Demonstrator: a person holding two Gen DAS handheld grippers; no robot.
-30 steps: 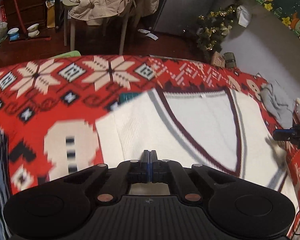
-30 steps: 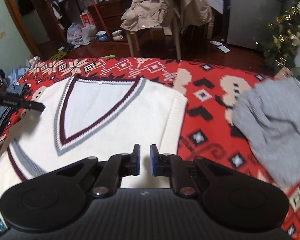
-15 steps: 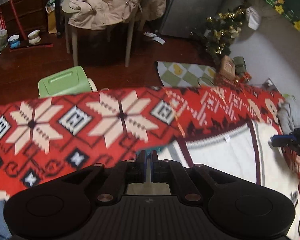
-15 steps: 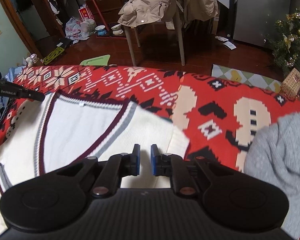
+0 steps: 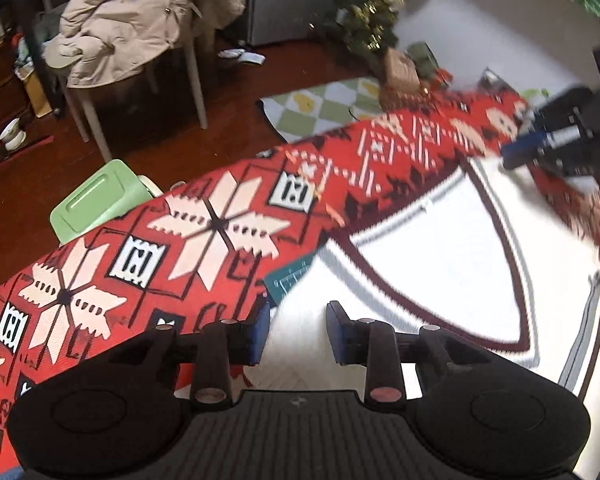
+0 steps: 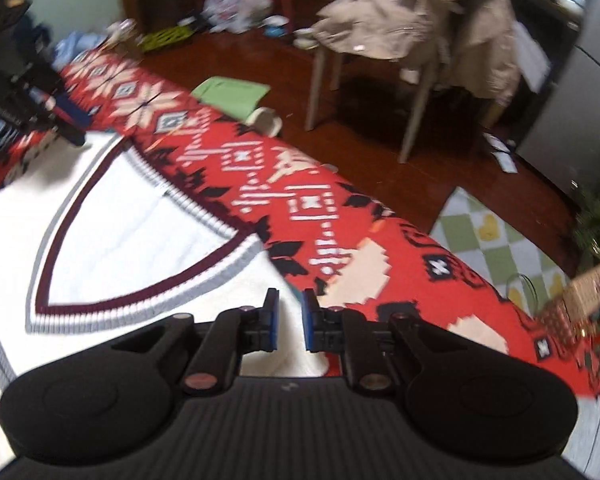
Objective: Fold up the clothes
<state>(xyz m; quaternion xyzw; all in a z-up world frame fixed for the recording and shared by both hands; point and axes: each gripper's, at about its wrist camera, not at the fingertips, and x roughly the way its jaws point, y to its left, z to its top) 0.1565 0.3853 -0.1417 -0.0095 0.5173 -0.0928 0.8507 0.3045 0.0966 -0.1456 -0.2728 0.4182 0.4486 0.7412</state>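
A white knitted vest (image 5: pixel 440 248) with a maroon and grey V-neck lies flat on the red patterned blanket (image 5: pixel 220 220). My left gripper (image 5: pixel 298 332) is open over the vest's left shoulder, nothing pinched between its blue pads. In the right wrist view, the same vest (image 6: pixel 132 220) fills the lower left. My right gripper (image 6: pixel 290 320) hovers at its right shoulder corner, jaws a small way apart, white knit showing beneath the gap. Each gripper shows blurred in the other's view: the right gripper (image 5: pixel 540 144), the left gripper (image 6: pixel 60 120).
The blanket's far edge (image 6: pixel 312 208) drops to a wooden floor. Beyond it stand a green stool (image 5: pixel 100 200), a chair draped with a beige coat (image 5: pixel 140 20), a checkered mat (image 5: pixel 324 108) and a small Christmas tree (image 5: pixel 364 4). A teal mat corner (image 5: pixel 288 280) peeks out beside the vest.
My left gripper was shut on the vest's shoulder and has opened. Both grippers carried forward toward the blanket's far edge, and the vest lies farther up the blanket.
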